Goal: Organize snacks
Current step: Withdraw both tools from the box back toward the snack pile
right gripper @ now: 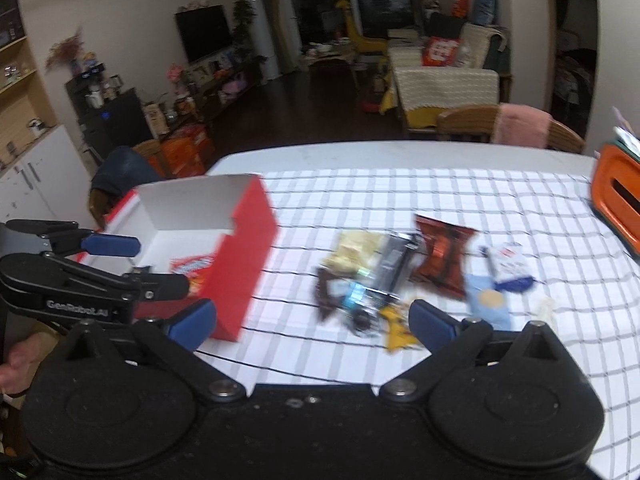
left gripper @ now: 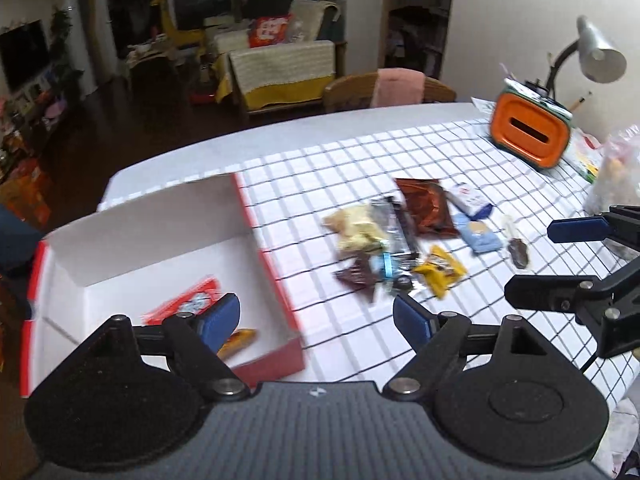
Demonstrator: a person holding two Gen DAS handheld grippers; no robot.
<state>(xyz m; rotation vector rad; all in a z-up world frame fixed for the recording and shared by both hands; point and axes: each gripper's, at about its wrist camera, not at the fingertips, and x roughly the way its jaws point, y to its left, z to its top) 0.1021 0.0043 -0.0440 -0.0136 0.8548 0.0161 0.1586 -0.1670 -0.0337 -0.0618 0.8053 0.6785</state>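
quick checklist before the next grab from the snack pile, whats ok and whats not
1. Left tool open and holding nothing: ok.
2. Right tool open and holding nothing: ok.
3. Red box open on top, with floor space left beside the red packet inside: ok.
4. Snack pile loose on the checked tablecloth, beside the box and apart from it: ok.
5. Yellow packet on the near edge of the pile with nothing lying on it: ok.
6. Exact packet edges for a clean pinch: cannot tell, both views are blurred.
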